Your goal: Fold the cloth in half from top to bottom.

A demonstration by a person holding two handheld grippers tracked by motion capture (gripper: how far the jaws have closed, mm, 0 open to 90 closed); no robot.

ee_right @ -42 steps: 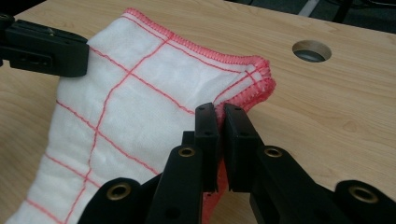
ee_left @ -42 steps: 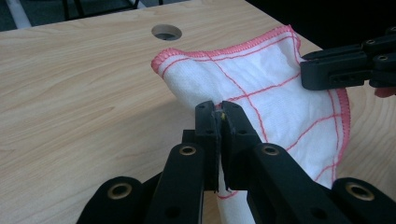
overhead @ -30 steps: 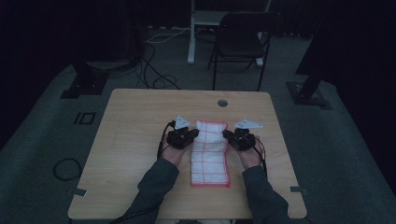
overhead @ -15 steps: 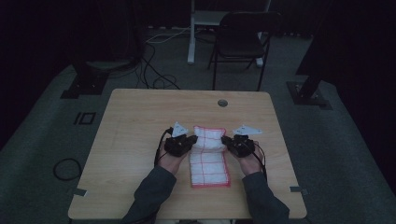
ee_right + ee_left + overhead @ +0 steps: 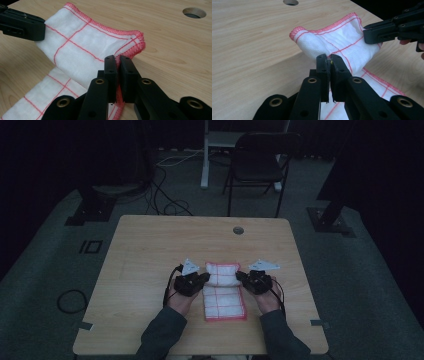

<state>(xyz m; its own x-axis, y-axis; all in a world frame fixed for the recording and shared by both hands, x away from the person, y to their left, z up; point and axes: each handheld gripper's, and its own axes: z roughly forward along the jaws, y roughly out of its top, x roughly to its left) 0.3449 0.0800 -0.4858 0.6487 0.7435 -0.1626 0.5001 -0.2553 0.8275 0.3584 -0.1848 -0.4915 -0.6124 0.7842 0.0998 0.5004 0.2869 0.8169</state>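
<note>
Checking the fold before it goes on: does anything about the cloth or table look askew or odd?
Nothing stands out. The cloth lies straight on the table, its far end lifted evenly by the left gripper and right gripper, jaws shut on its edges.

High view overhead, distant — gripper views close, opposed, sharing the cloth (image 5: 223,287).
</note>
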